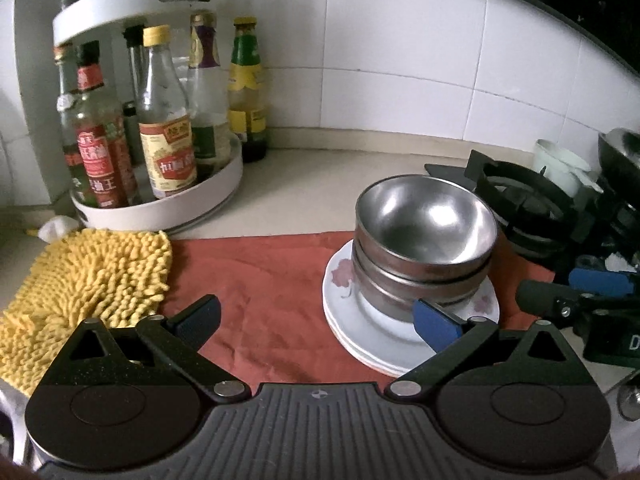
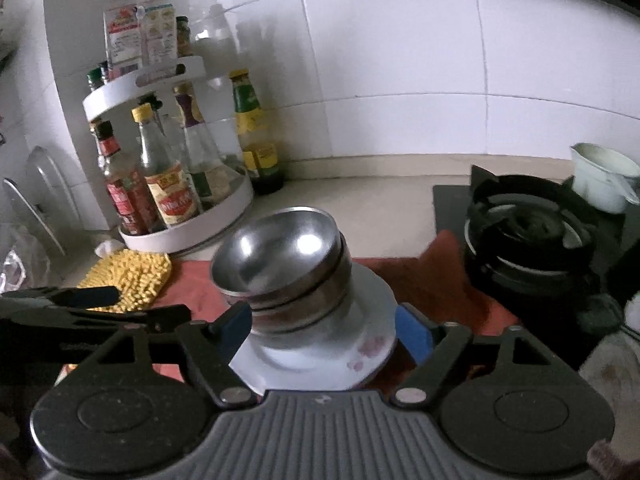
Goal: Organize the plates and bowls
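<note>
Stacked steel bowls (image 1: 424,236) sit on a stack of white plates (image 1: 360,332) with pink leaf prints, on a red cloth (image 1: 256,288). My left gripper (image 1: 320,320) is open and empty, just left of the plates, its right finger overlapping the plate stack in view. My right gripper (image 2: 324,332) is open, its blue-padded fingers on either side of the bowls (image 2: 284,264) and plates (image 2: 360,356). The stack looks tilted and blurred in the right wrist view. The right gripper also shows in the left wrist view (image 1: 576,300), right of the stack.
A white two-tier rack of sauce bottles (image 1: 152,128) stands at the back left. A yellow chenille mitt (image 1: 80,280) lies left on the counter. A black gas burner (image 1: 532,208) and a white cup (image 1: 560,164) are at the right. Tiled wall behind.
</note>
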`<state>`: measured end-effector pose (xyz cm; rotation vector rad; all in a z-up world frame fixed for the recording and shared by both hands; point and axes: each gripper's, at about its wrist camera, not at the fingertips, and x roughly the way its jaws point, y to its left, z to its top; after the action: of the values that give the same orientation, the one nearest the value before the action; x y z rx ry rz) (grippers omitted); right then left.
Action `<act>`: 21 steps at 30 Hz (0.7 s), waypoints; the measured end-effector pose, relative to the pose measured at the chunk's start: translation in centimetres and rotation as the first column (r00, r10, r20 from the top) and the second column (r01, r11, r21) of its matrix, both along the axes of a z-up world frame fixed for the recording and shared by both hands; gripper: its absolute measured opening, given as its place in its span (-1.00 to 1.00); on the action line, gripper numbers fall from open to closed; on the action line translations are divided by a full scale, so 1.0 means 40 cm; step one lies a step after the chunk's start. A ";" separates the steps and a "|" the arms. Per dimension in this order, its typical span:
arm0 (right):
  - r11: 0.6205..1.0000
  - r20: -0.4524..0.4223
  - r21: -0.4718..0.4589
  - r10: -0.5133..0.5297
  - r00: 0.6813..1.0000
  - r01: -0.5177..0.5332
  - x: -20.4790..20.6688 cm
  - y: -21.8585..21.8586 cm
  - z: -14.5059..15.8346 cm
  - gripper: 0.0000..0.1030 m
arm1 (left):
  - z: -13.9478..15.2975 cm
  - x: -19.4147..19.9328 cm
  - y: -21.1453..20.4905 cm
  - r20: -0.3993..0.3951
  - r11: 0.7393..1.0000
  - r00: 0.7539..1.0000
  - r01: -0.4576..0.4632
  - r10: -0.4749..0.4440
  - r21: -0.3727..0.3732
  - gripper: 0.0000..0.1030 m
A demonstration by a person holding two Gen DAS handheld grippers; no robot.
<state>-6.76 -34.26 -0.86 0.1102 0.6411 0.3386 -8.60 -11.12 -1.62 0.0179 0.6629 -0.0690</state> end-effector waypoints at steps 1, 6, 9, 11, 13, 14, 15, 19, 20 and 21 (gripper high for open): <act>1.000 -0.002 -0.001 -0.005 1.000 0.005 -0.007 0.000 -0.004 0.47 | -0.002 -0.005 -0.003 -0.003 1.000 1.000 -0.001 0.001 0.004 1.00; 0.999 -0.028 0.012 -0.032 0.999 0.032 -0.028 -0.005 -0.017 0.49 | -0.008 -0.026 -0.017 -0.006 1.000 1.000 -0.010 0.010 0.021 1.00; 0.999 -0.034 0.010 -0.041 0.999 0.042 -0.039 -0.003 -0.019 0.50 | -0.010 -0.032 -0.017 -0.022 1.000 1.000 -0.012 0.012 0.008 1.00; 0.999 -0.038 0.005 -0.042 0.998 0.042 -0.045 -0.001 -0.021 0.50 | -0.012 -0.034 -0.017 -0.033 1.000 0.999 -0.016 0.016 -0.007 1.00; 0.999 -0.043 -0.004 -0.046 0.998 0.046 -0.049 0.002 -0.024 0.51 | -0.012 -0.036 -0.017 -0.038 1.000 0.999 -0.020 0.019 -0.015 1.00; 0.999 -0.046 -0.007 -0.047 0.998 0.047 -0.050 0.003 -0.025 0.51 | -0.011 -0.036 -0.018 -0.042 1.000 0.999 -0.023 0.022 -0.016 1.00; 0.999 -0.051 -0.010 -0.050 0.997 0.049 -0.052 0.004 -0.027 0.51 | -0.012 -0.036 -0.018 -0.046 0.999 0.999 -0.027 0.026 -0.017 1.00; 0.998 -0.064 -0.020 -0.066 0.996 0.065 -0.056 0.003 -0.034 0.51 | -0.017 -0.032 -0.018 -0.073 0.999 0.997 -0.040 0.039 -0.015 1.00; 0.997 -0.066 -0.022 -0.069 0.995 0.068 -0.057 0.003 -0.035 0.51 | -0.020 -0.030 -0.019 -0.087 0.999 0.995 -0.043 0.042 -0.015 1.00; 0.997 -0.068 -0.023 -0.071 0.995 0.070 -0.060 0.004 -0.035 0.51 | -0.024 -0.028 -0.019 -0.099 0.999 0.994 -0.045 0.043 -0.016 1.00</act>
<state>-9.16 -34.10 -2.27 0.1244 0.7068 0.2608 -9.73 -11.87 -2.57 -0.0177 0.7608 -0.0336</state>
